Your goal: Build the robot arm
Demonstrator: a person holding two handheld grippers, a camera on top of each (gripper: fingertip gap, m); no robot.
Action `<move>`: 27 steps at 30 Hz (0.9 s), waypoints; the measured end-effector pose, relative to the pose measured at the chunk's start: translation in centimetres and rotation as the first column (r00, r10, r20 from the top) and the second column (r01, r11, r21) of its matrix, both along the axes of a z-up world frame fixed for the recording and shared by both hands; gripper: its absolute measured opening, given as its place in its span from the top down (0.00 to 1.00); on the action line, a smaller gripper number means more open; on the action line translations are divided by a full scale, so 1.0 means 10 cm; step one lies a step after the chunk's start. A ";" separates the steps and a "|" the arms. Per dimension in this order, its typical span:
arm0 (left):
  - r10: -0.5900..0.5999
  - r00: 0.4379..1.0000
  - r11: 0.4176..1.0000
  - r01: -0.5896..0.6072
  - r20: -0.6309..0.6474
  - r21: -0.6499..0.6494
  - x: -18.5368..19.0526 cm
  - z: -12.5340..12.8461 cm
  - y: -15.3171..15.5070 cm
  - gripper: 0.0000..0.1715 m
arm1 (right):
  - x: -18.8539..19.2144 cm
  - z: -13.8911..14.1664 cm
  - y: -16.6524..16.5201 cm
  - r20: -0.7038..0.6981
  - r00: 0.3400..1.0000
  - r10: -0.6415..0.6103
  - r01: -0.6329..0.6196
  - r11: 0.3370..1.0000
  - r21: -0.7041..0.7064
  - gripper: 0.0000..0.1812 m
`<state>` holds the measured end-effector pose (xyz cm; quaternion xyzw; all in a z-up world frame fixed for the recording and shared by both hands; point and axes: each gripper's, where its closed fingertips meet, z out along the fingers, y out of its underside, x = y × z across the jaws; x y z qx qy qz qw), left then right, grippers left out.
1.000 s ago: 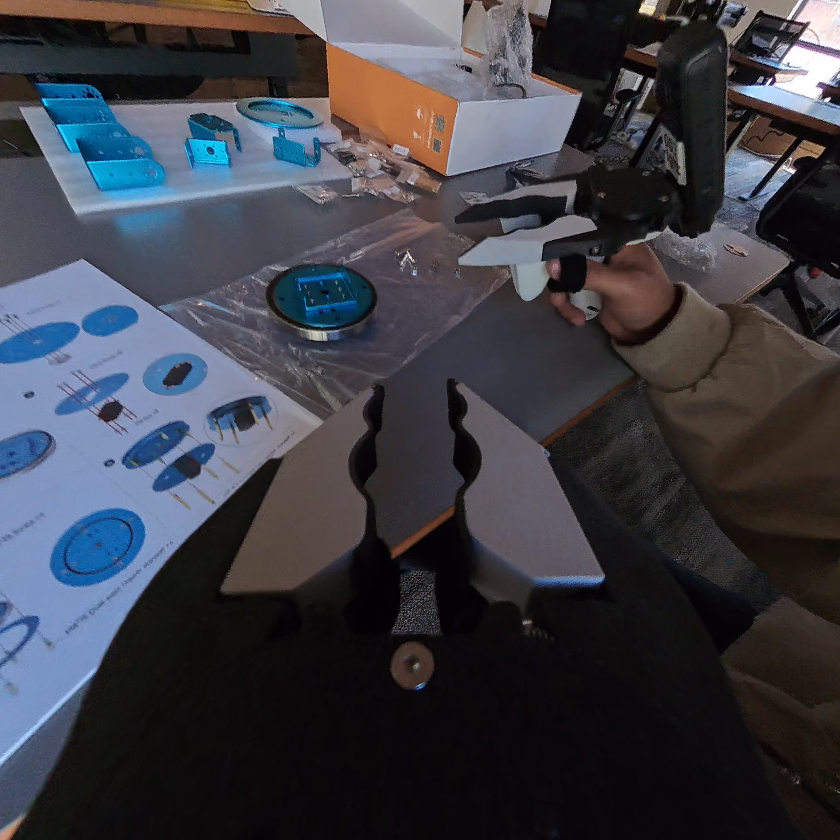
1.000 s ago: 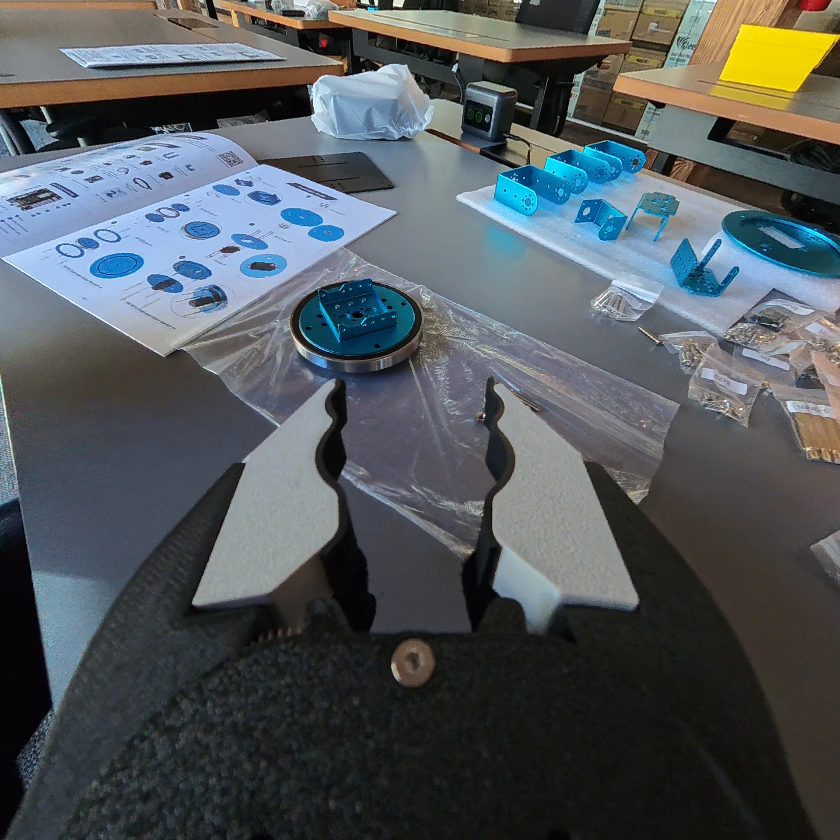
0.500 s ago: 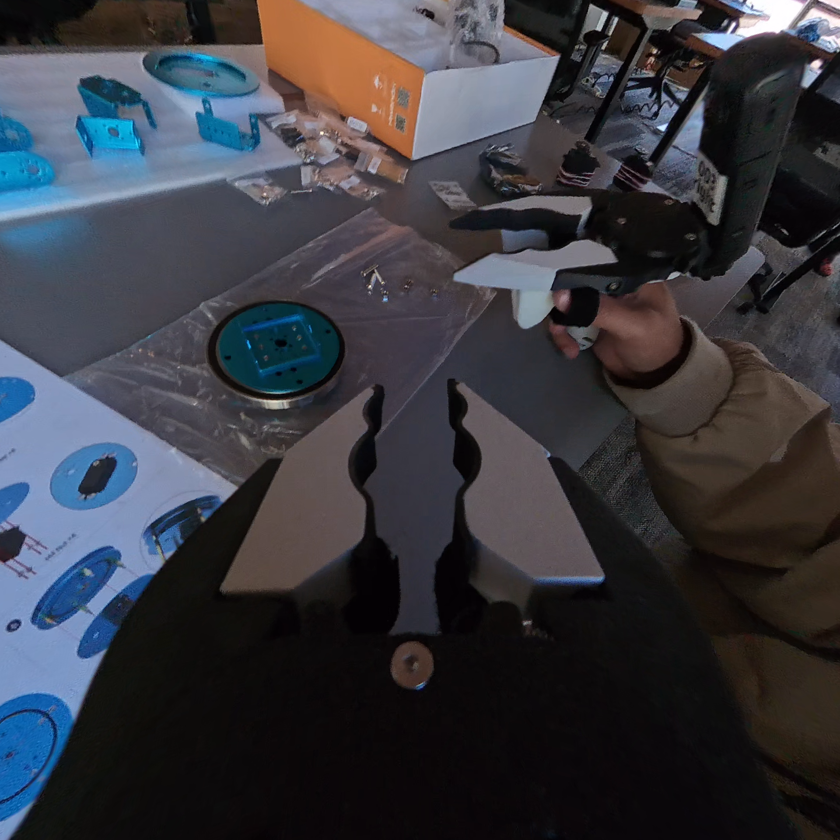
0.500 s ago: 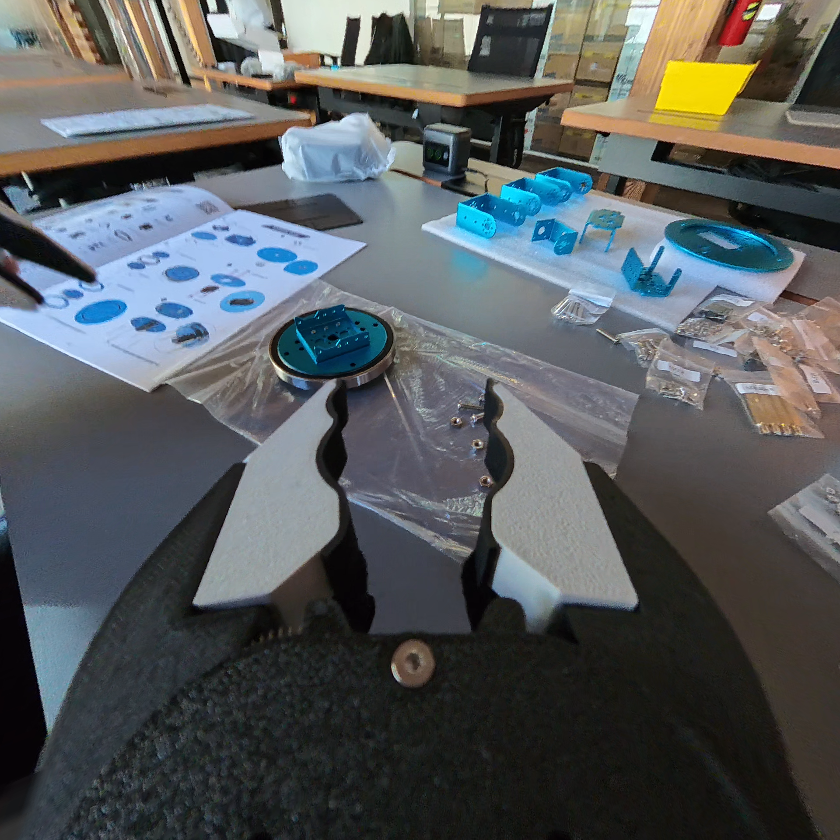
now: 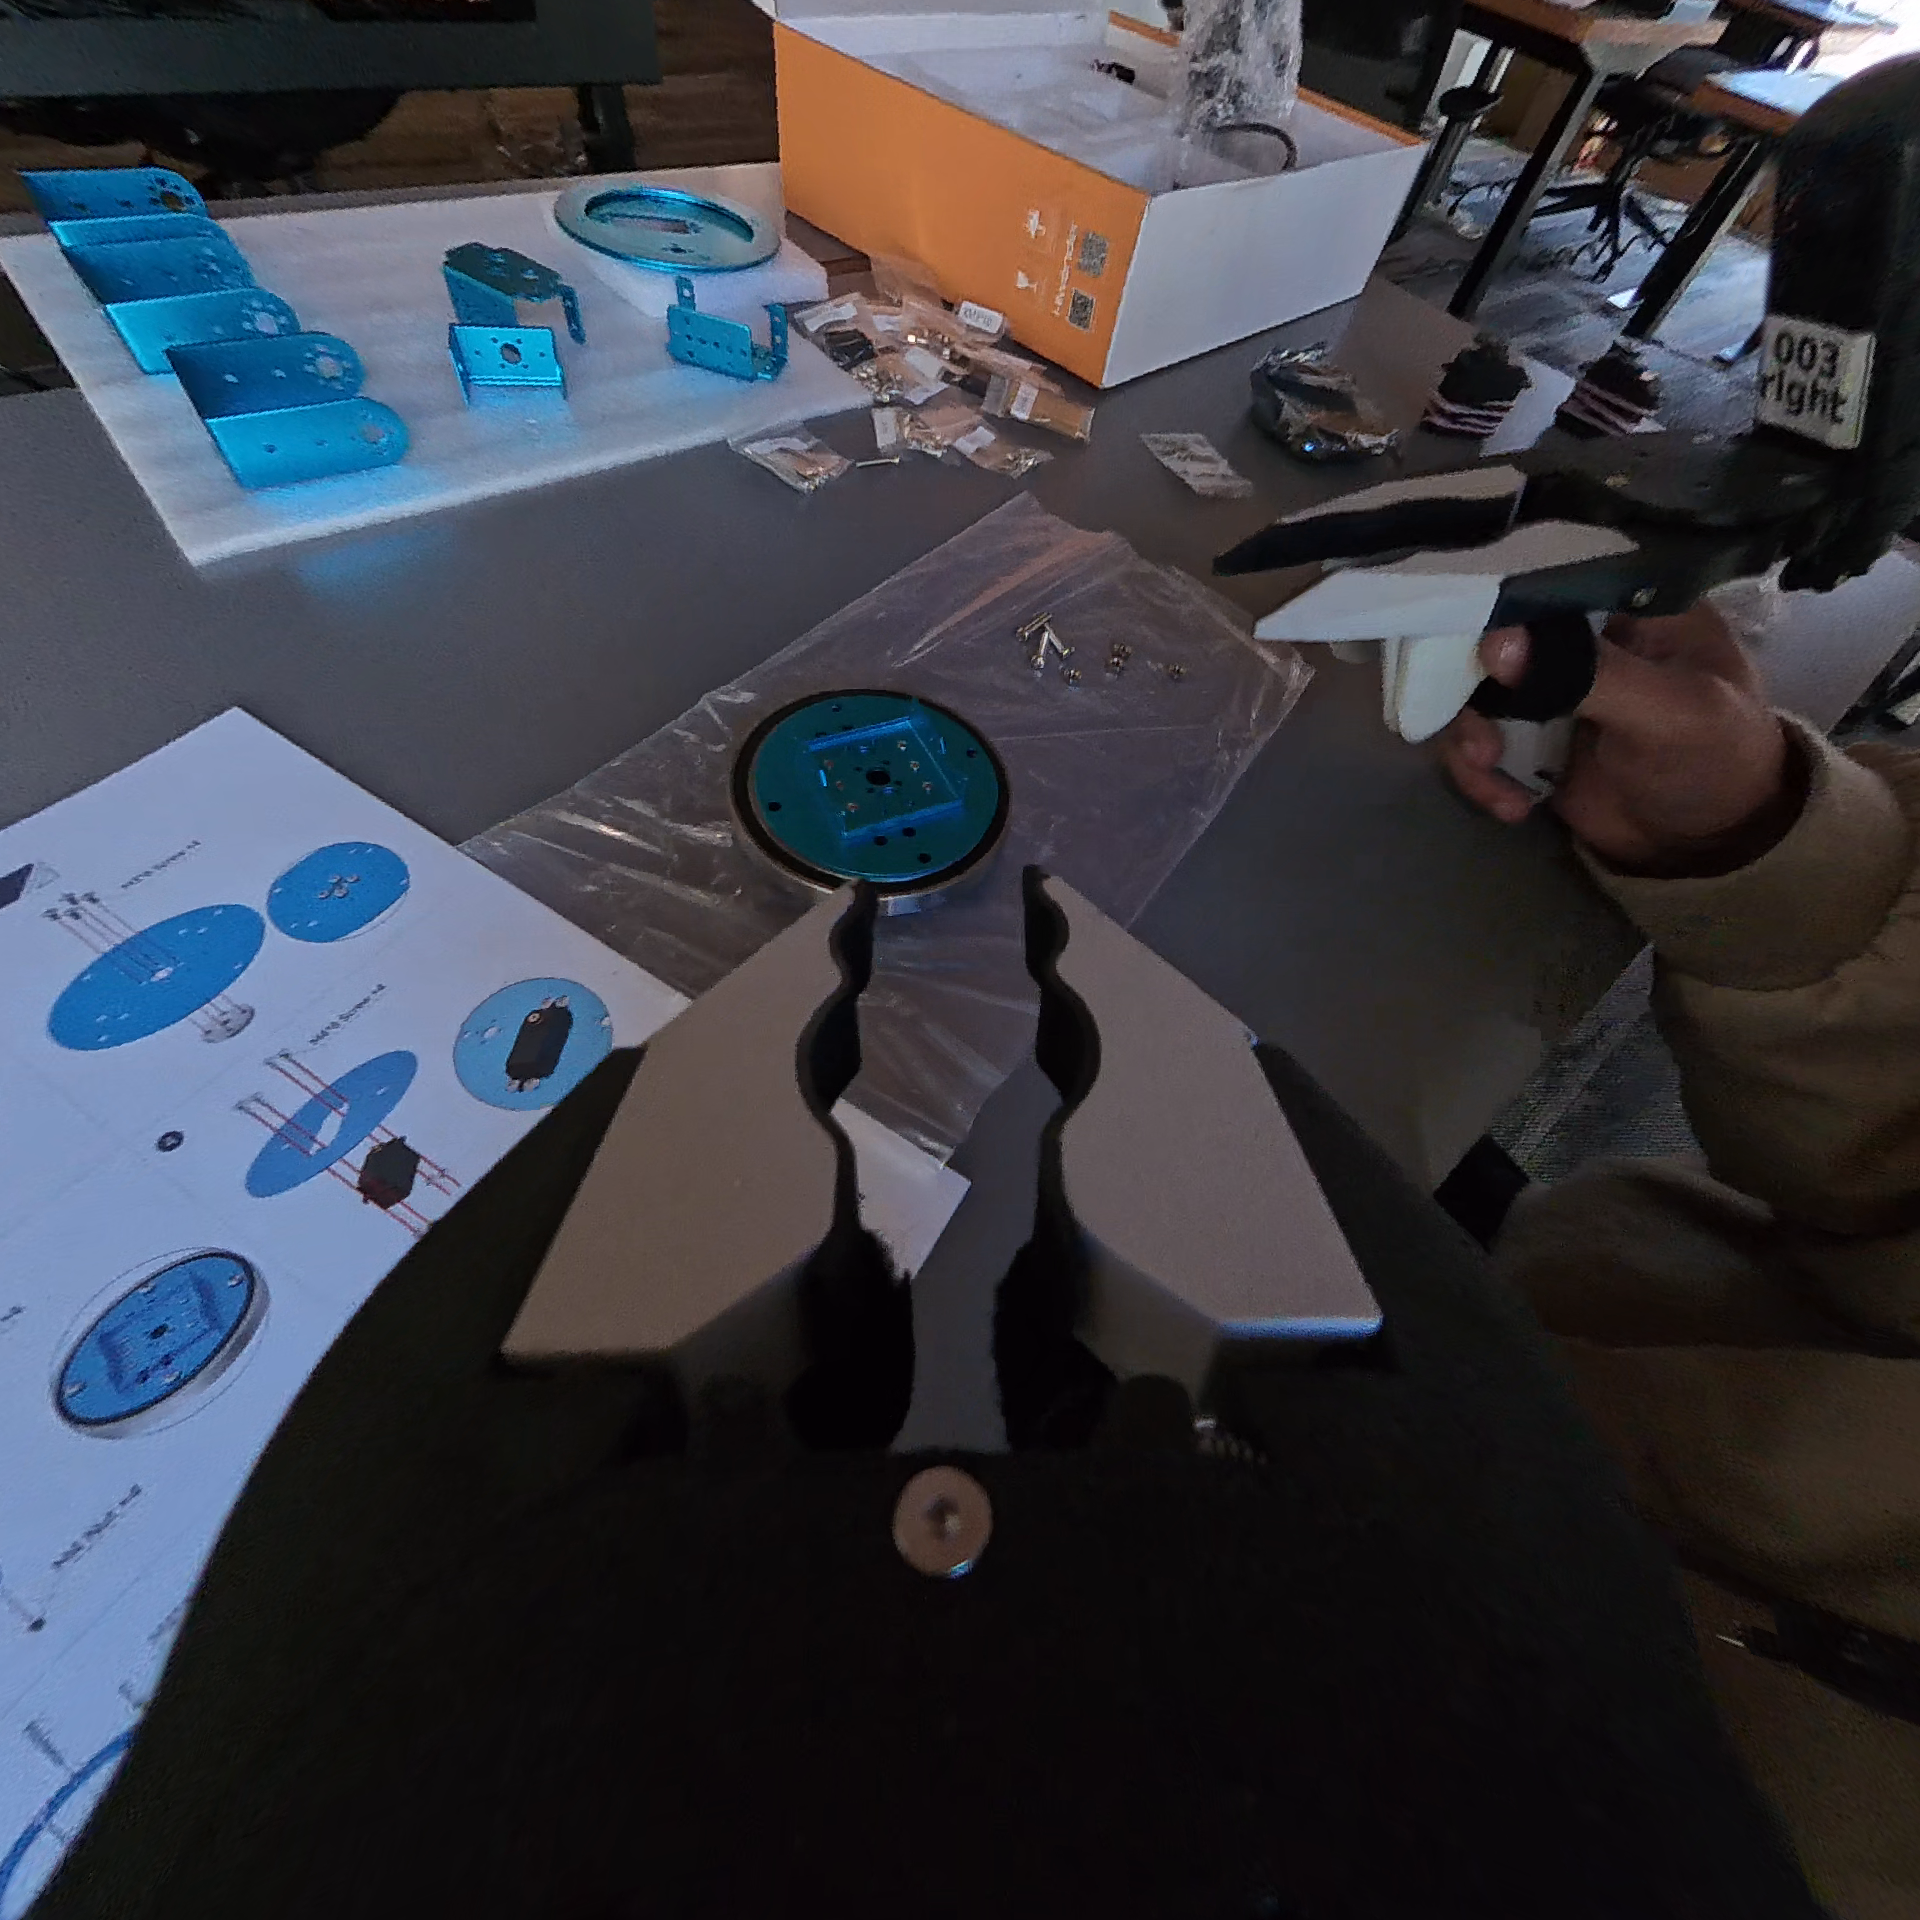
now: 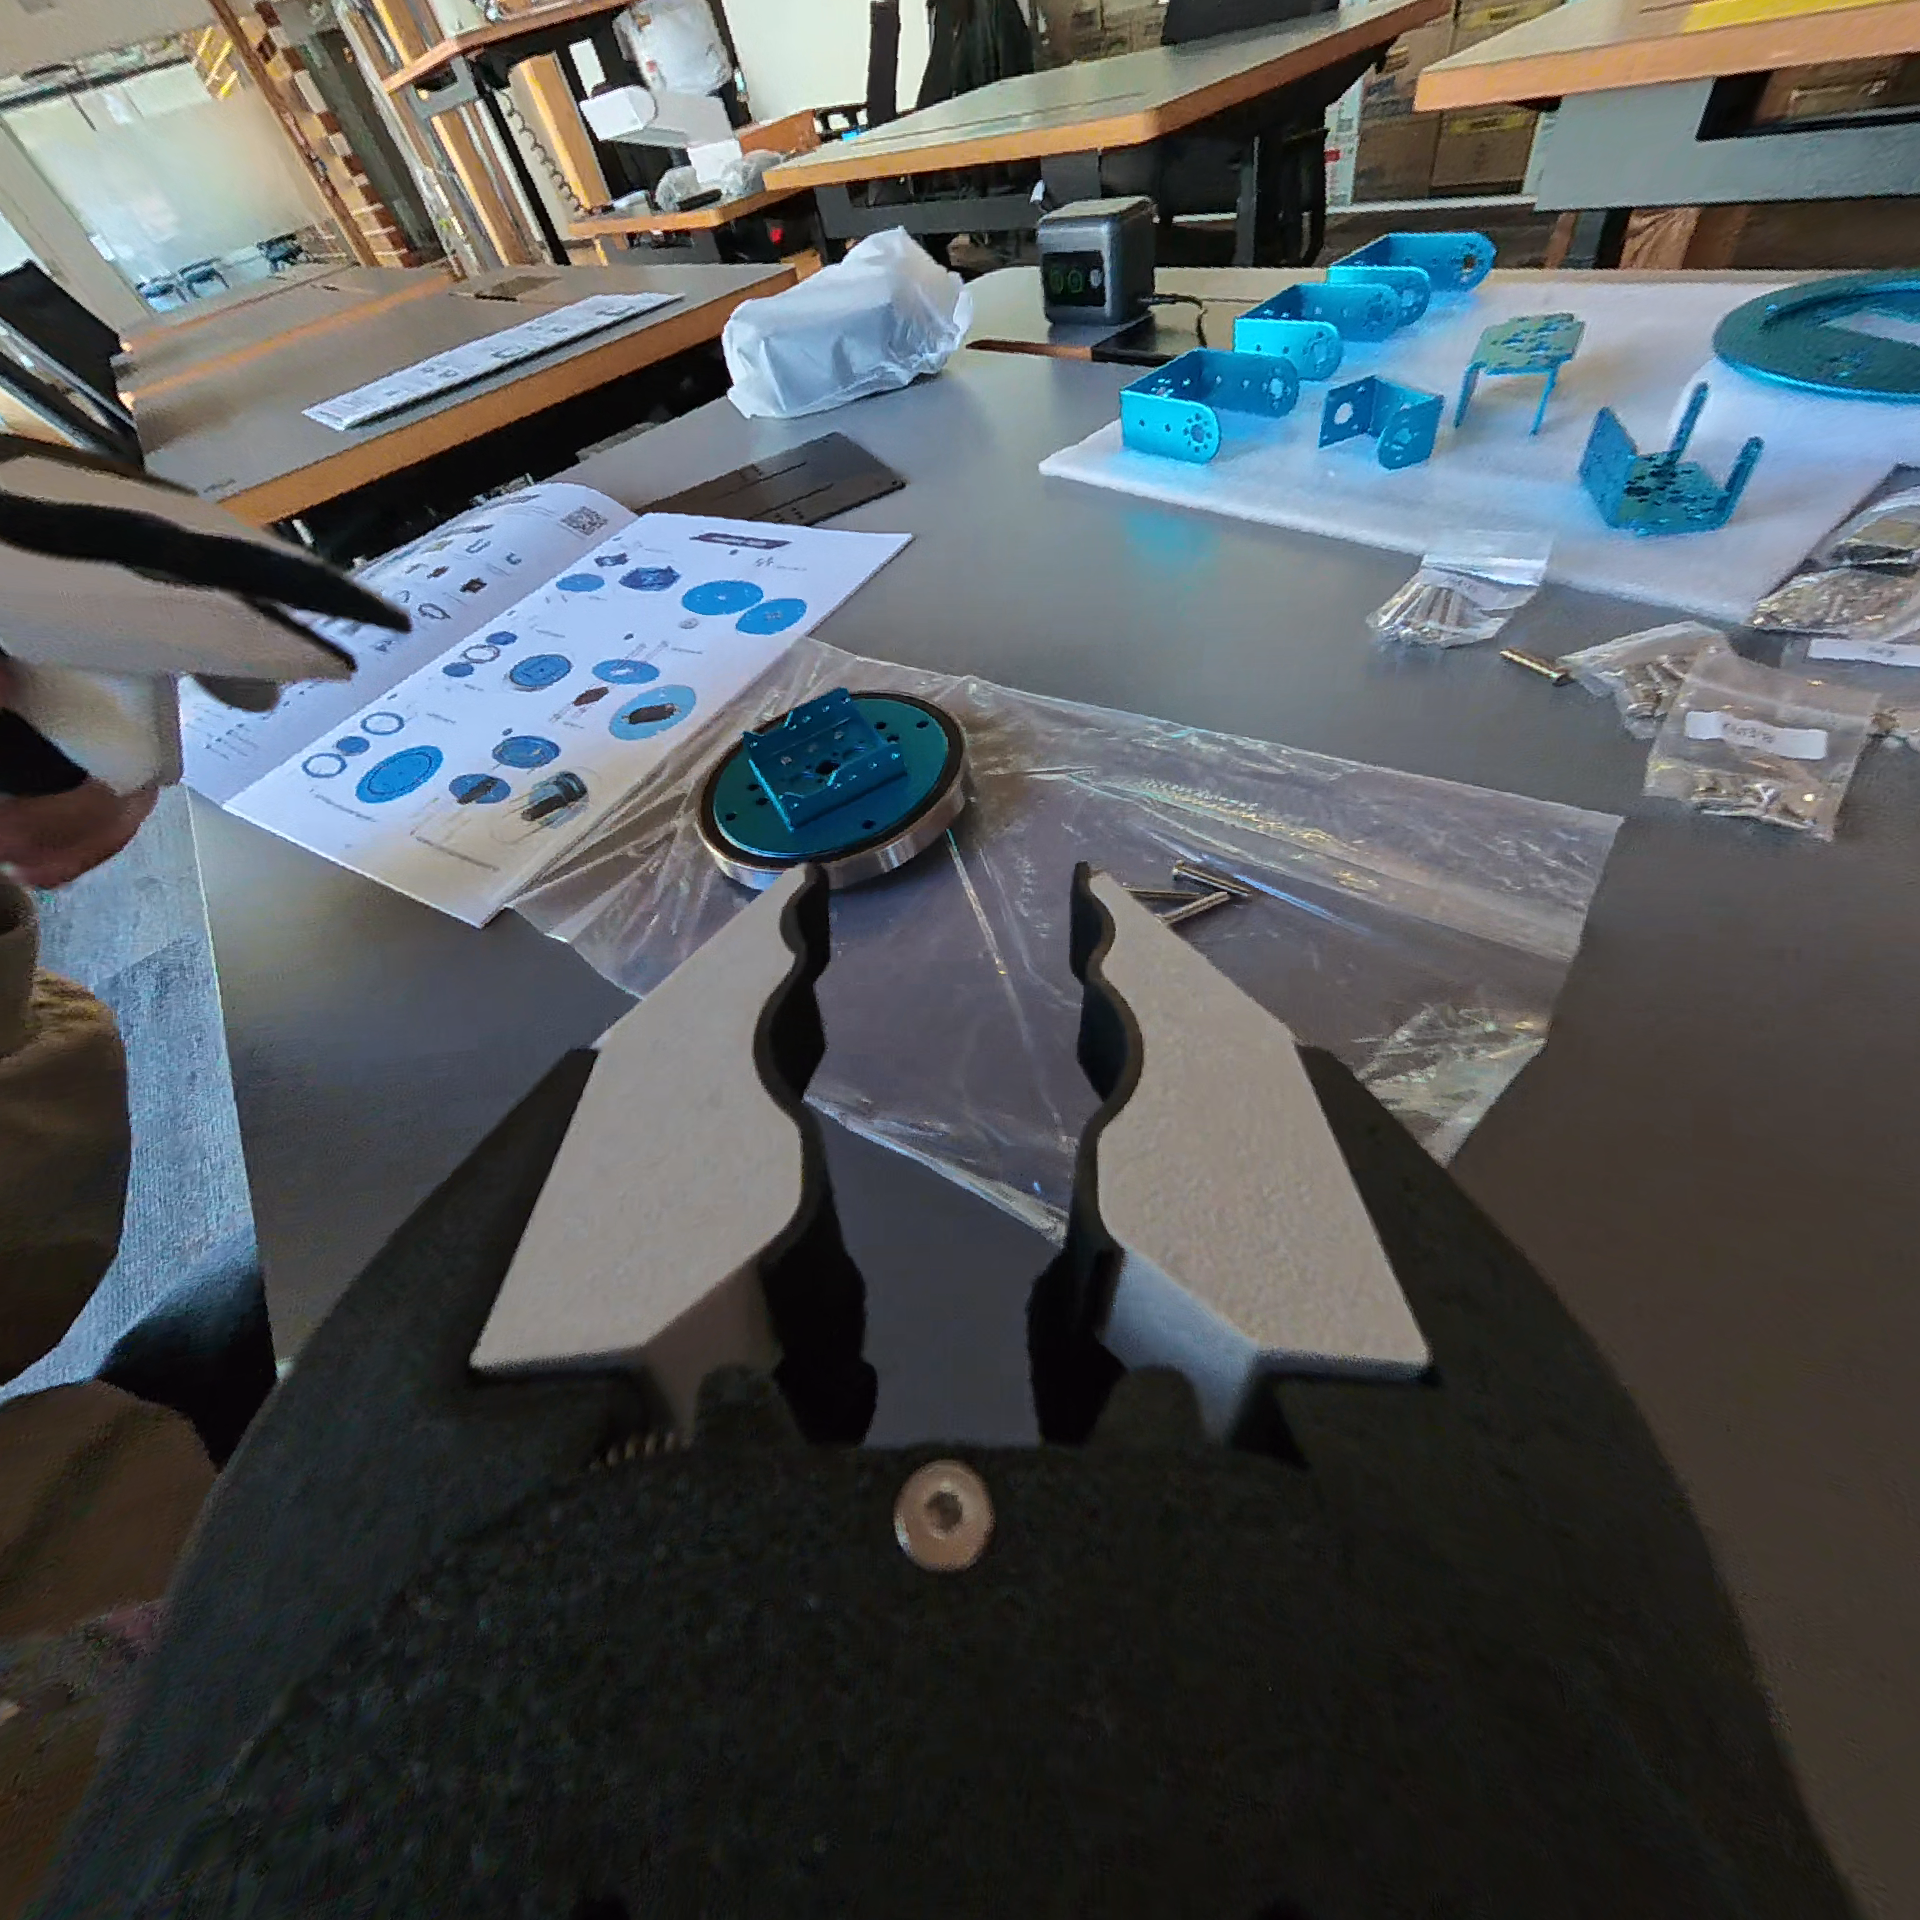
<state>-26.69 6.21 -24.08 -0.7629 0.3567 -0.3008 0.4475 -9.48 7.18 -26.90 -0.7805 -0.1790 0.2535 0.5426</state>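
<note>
Hovering above a grey table (image 5: 312, 623), the left gripper (image 5: 940, 894) holds nothing, its jaws spread with a clear gap, tips just short of a round teal plate with a square blue bracket on it (image 5: 871, 790). That plate rests on a clear plastic sheet (image 5: 1122, 748), near a scatter of loose screws and nuts (image 5: 1081, 655). The right gripper (image 6: 945, 883) is likewise empty, jaws parted, above the same sheet; a hand (image 5: 1642, 748) grips its handle, and its body carries a small printed label (image 5: 1810, 379). Printed matter noted: an open instruction booklet (image 6: 582, 665) with blue part diagrams, lying beside the sheet; an orange and white box (image 5: 1049, 239) with printed codes on its side; labelled bags of fasteners (image 6: 1756, 748). Blue metal brackets (image 5: 260, 332) and a blue ring (image 5: 665, 229) sit on white foam (image 5: 364, 488). A crumpled white bag (image 6: 842, 332) lies at the far table edge. Further wood-edged desks (image 6: 1091, 125) stand behind.
</note>
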 end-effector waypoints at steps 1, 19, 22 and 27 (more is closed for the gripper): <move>-0.001 1.000 1.000 0.001 0.012 -0.003 -0.01 0.01 0.03 0.83 | -0.02 0.00 -0.01 0.012 1.000 0.010 -0.010 1.000 0.007 0.76; 0.189 0.982 0.980 -0.190 -0.028 -0.062 -0.49 -0.33 0.34 0.83 | -0.20 -0.04 -0.07 0.118 0.990 0.076 -0.081 0.996 0.040 0.78; 0.179 0.984 0.981 -0.179 -0.015 -0.075 -0.54 -0.31 0.31 0.83 | -0.20 -0.03 -0.09 0.153 0.986 0.066 -0.077 0.995 0.070 0.80; 0.165 0.986 0.983 -0.163 0.022 -0.087 -0.60 -0.27 0.23 0.83 | -0.18 -0.04 -0.08 0.167 0.985 0.052 -0.064 0.995 0.070 0.80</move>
